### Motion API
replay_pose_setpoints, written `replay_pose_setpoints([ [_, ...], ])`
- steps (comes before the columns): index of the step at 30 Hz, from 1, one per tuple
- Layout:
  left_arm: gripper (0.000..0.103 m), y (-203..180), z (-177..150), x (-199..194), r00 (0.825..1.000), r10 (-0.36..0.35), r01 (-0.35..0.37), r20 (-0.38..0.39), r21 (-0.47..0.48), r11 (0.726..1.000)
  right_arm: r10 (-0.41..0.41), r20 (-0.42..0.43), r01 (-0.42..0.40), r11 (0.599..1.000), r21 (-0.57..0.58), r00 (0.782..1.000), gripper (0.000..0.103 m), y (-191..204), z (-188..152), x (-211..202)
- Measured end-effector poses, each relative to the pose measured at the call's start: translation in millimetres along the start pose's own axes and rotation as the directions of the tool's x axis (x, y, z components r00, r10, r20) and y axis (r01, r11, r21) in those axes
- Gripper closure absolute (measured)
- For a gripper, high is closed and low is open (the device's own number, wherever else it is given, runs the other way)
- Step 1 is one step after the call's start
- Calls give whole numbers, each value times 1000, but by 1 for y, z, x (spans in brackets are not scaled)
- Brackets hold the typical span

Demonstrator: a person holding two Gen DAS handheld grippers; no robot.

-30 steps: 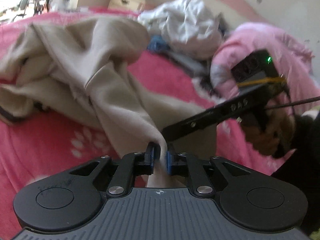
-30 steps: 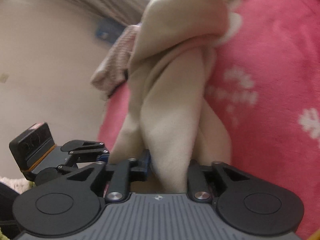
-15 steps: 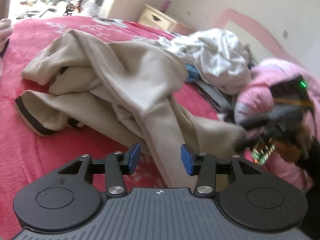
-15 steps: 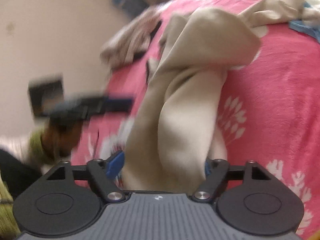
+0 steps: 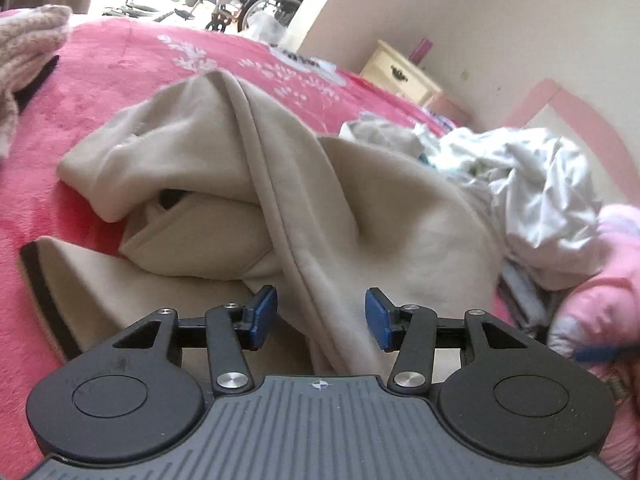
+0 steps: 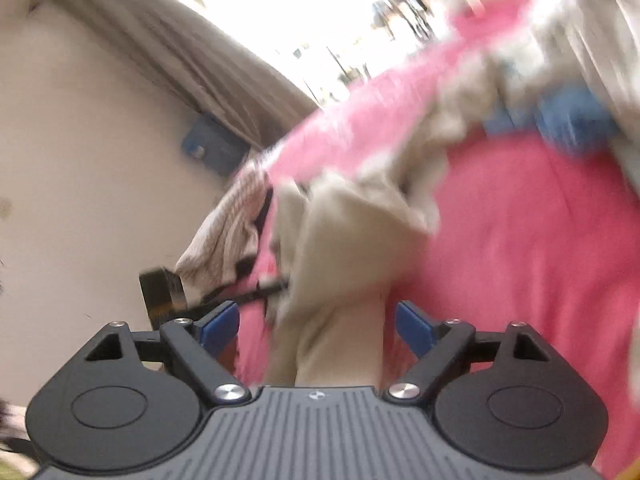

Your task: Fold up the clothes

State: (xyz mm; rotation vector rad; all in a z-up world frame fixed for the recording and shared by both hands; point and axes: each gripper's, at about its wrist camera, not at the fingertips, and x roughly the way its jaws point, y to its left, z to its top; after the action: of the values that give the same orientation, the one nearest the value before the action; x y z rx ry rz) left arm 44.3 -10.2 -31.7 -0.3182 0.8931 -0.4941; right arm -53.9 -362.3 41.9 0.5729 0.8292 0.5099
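Left gripper (image 5: pixel 321 316) fingers wide apart, blue pads (image 5: pixel 264 314) clear of the cloth on both sides; a ridge of the beige garment (image 5: pixel 248 184) runs up between them but nothing is pinched. Right gripper (image 6: pixel 317 328) fingers also wide, a strip of the same beige cloth (image 6: pixel 340 280) lying in the gap with no pad touching it; this view is motion-blurred so finer detail can't be read.

Landmark = beige garment: it lies crumpled on the pink bed (image 5: pixel 120 64), bunched into rolls and twists, a dark-trimmed hem (image 5: pixel 38 280) splayed at its left edge, one long seam running from its top down toward the left gripper; not flat, not squared, so not folded as it lies. To its right a heap of white clothes (image 5: pixel 532 192), beyond that a pink bundle (image 5: pixel 608 280); to its upper left a knitted pinkish-brown item (image 5: pixel 28 52); behind it a cream nightstand (image 5: pixel 400 74) against the wall.

Judgement: both sets of fingers straddle cloth with neither gripping, which fits either having let go or lining up for a grab; garment needs spreading flat before any clean fold; loose thick fabric likely to slump and twist again when lifted.
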Motion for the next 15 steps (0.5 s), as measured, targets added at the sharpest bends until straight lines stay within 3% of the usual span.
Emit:
replay_pose_setpoints([
  [3,74,-10,-7,6,999,30,-31,26,32,999,-62,25,65,985,-160,998,10,28,18,32],
  [7,96,-19,-11,-1,997,38,-42,70,48,998,-102,33,107,963,-249,994,10,46,43,77],
  [11,98,-46,-11,-20,991,-29,8,131,160,987,-130,22,129,927,-353,991,3,68,60,117],
  [13,98,-58,-18,-25,989,-56,26,133,222,975,-192,21,185,905,-384,981,2,68,64,138],
  [15,98,-68,-27,-28,989,-77,39,127,281,959,-202,-16,182,910,-373,979,2,68,63,148],
])
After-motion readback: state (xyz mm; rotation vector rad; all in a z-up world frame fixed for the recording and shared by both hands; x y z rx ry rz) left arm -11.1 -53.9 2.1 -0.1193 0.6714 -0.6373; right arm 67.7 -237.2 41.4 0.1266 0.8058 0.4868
